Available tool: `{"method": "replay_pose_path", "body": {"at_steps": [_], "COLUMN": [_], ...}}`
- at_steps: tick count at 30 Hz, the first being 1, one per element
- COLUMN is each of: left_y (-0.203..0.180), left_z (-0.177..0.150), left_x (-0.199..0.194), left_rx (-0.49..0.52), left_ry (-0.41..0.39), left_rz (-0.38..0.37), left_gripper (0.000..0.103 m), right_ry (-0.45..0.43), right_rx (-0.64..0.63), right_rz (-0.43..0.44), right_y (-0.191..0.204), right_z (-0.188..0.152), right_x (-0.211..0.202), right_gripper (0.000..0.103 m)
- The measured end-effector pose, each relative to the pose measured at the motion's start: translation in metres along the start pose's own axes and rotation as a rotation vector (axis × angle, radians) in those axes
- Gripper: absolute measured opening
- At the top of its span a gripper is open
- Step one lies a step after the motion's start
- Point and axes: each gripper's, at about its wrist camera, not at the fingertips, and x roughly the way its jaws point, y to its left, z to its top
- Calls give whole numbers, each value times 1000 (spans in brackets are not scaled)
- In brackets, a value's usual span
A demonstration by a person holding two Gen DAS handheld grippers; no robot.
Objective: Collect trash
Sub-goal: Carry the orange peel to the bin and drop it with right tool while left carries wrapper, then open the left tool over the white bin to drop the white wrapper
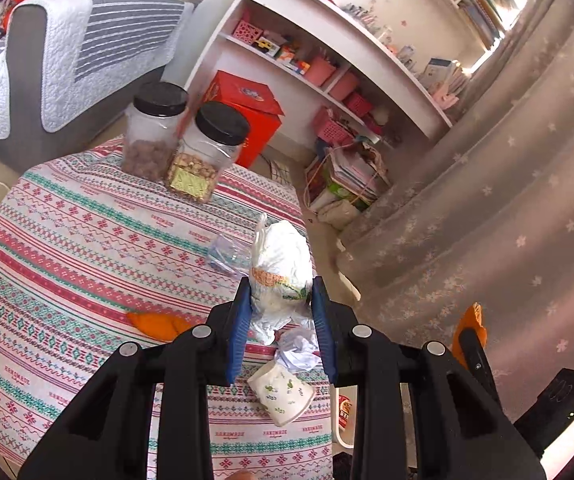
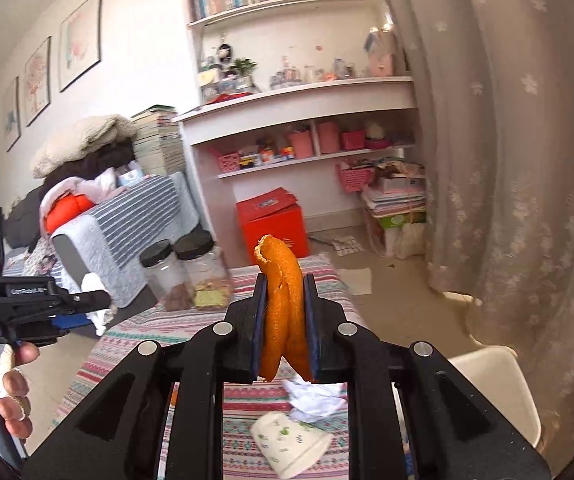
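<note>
The left gripper (image 1: 281,300) clamps a crumpled white printed wrapper (image 1: 283,268) above the striped patterned tablecloth (image 1: 87,248). The right gripper (image 2: 285,312) pinches a curled orange peel (image 2: 283,300); a toppled paper cup (image 2: 291,446) lies below.

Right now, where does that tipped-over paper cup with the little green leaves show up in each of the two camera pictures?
Left wrist view: the paper cup lies on its side on the striped tablecloth, low in the picture, between the left claw's arms.
Right wrist view: the same cup lies at the bottom centre, below the right claw.
Shared landmark: the crumpled white paper just beyond the cup.
</note>
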Motion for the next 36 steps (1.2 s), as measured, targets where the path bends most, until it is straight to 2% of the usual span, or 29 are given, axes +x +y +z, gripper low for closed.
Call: {"method": "replay_pose_path", "body": {"at_steps": [6, 10, 13, 15, 16, 17, 18, 19, 22, 27, 36], "left_y": [-43, -74, -95, -107, -114, -119, -124, -130, -146, -167, -192], "left_z": [-12, -23, -33, -40, -44, -48, -51, -54, -63, -82, -111], "left_x": [29, 49, 65, 76, 81, 87, 92, 96, 112, 141, 186], "left_rx": [75, 130, 171, 197, 209, 220, 230, 240, 264, 305, 369], "left_ry": [50, 85, 120, 143, 155, 167, 179, 191, 228, 292, 389], "left_rz": [-66, -112, -134, -146, -150, -156, -161, -167, -190, -198, -187], "left_gripper": [30, 30, 30, 30, 30, 30, 30, 30, 30, 31, 31], "right_ry": [19, 75, 150, 166, 159, 144, 123, 98, 52, 6, -104], "right_rx": [16, 30, 66, 84, 93, 106, 122, 136, 152, 167, 180], "right_rz": [-224, -360, -408, -440, -455, -470, -486, -502, -527, -539, -502], "right_y": [-50, -82, -106, -115, -117, -120, -122, -124, -127, -131, -128], "right_z": [-19, -33, -42, -47, -50, -52, -53, -54, -58, -59, -59], "right_x": [2, 11, 22, 21, 17, 12, 6, 1, -14, -30, -55], "right_gripper": [17, 17, 18, 23, 37, 58, 68, 82, 95, 96, 96]}}
